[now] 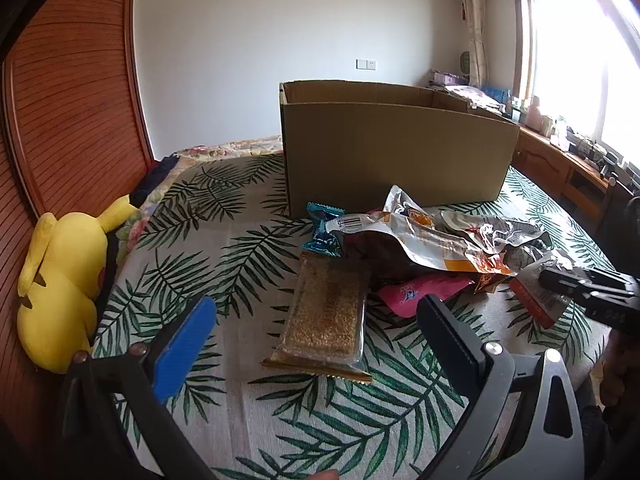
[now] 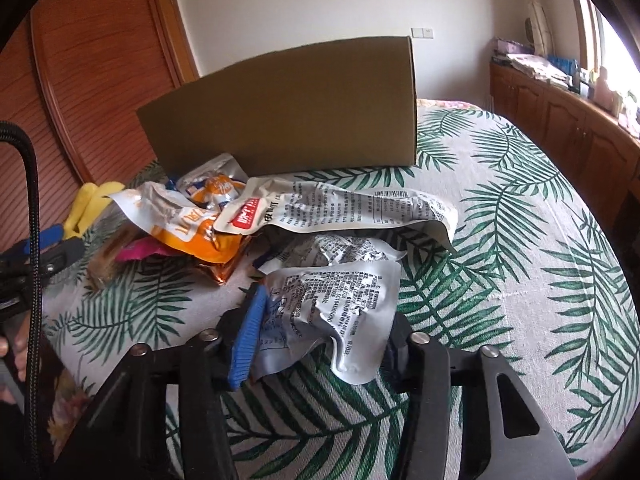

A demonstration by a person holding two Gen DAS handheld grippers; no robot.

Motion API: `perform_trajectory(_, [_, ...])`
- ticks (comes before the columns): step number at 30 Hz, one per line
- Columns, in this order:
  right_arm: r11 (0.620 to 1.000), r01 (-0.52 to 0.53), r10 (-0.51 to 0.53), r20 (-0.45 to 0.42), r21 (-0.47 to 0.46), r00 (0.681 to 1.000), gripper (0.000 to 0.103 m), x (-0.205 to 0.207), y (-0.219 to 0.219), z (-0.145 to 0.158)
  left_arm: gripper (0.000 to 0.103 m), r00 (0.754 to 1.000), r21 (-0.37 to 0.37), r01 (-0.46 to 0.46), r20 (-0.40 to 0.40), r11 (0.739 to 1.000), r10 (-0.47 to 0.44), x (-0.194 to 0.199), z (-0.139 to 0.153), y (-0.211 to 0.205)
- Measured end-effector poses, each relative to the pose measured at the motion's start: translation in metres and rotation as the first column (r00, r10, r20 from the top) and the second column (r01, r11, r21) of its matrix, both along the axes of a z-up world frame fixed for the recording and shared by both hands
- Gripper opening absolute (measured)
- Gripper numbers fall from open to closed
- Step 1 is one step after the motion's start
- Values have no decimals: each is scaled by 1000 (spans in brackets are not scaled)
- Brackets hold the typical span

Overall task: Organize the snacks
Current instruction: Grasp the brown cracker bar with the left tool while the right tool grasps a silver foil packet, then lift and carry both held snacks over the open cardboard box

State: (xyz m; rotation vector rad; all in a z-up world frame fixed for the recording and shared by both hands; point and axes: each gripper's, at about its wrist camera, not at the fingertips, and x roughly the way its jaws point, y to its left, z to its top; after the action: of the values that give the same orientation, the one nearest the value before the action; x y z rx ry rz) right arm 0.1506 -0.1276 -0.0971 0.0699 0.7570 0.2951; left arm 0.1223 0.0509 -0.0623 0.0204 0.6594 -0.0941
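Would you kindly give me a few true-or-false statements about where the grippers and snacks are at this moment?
1. The right gripper is shut on a silver packet. True.
2. The left gripper holds the sesame bar. False: it is open, with the bar lying on the bedspread between its fingers.
3. The cardboard box stands open-topped behind the snacks. True.
4. The yellow plush toy is inside the box. False: it lies by the headboard.

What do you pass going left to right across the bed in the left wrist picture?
Yellow plush toy → blue candy wrapper → pink snack packet → right gripper, shut on a silver snack bag.
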Motion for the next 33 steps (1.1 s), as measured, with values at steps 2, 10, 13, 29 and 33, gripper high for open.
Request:
perform_trajectory(2, [1000,-2,2,11,25,1000,35,-5,-4,5,100,1000,-3,12,-16,1000,-12,4,-2,0])
perform_trajectory(10, [997,-48,45,54,60,998,19,-23,2,21,93,991,-22,78,-110,997,-80,26,-15,-5])
perform_trajectory(13, [997,-57,54,70,42,996,17,-28,6,26,92,986,-20,75,-151,997,-77,37,-21,-1])
perform_trajectory(29, [997,-77,76,125,3,989,16,-39,15,40,50,978,-6,69,-195,998,-69,44,-36,2])
perform_trajectory(33, [997,-82,81,124,3,989,16,-39,16,40,48,981,3,60,-186,998,-58,36,-35,6])
